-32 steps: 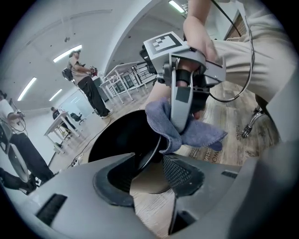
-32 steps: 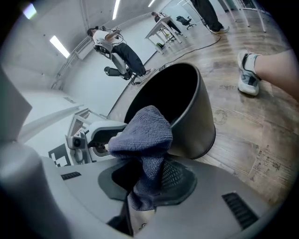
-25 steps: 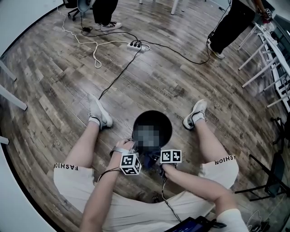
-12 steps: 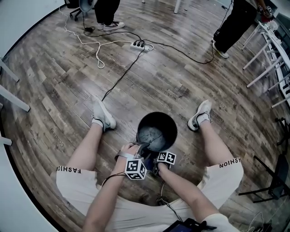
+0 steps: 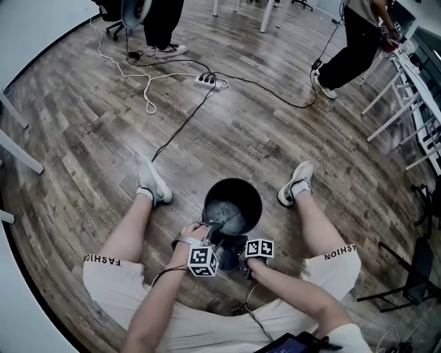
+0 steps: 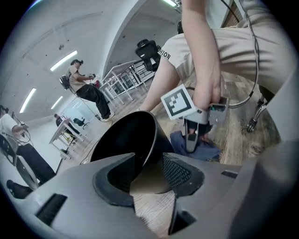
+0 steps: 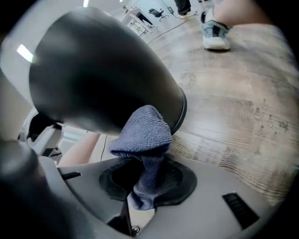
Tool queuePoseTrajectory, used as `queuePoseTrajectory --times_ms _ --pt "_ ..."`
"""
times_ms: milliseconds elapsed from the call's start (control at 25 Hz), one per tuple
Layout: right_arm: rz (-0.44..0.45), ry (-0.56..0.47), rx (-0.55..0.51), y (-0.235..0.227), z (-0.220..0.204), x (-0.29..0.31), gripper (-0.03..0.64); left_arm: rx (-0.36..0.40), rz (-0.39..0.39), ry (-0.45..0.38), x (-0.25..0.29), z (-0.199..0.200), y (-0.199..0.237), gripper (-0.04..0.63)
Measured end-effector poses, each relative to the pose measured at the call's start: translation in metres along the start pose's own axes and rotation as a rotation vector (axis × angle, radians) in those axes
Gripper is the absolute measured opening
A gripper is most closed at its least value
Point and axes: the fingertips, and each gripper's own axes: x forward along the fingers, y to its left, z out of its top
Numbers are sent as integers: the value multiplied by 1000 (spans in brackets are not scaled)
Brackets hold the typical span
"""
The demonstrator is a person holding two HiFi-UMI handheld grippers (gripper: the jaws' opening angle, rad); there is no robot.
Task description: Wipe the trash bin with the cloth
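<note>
Head view: trash bin (image 5: 238, 186) open-topped, mottled grey inside (cloth (image 7: 142, 133) against outer wall).

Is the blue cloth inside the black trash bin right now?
No, the blue knitted cloth, clamped in the right tongs, sits against the outer wall of the black round trash bin.

There is one trash bin (image 5: 234, 185) and one cloth (image 7: 142, 133), and two grippers: the left gripper (image 6: 148, 175) and the right gripper (image 7: 145, 179). The head view also shows one power strip (image 5: 209, 80), the seated person's two white shoes (image 5: 153, 180) and two bystanders (image 5: 162, 21).
</note>
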Motion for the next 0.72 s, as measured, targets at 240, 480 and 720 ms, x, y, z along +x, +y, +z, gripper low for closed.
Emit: queuePoseTrajectory --times_ms 240,480,720 --pt "66 -30 -104 46 4 -65 89 14 -24 -2 -6 -11 12 190" --pt "115 -100 -203 83 11 -106 89 77 -119 3 1 -19 6 206" --pt "142 -120 -328 113 19 -126 89 23 -123 28 5 -15 9 204"
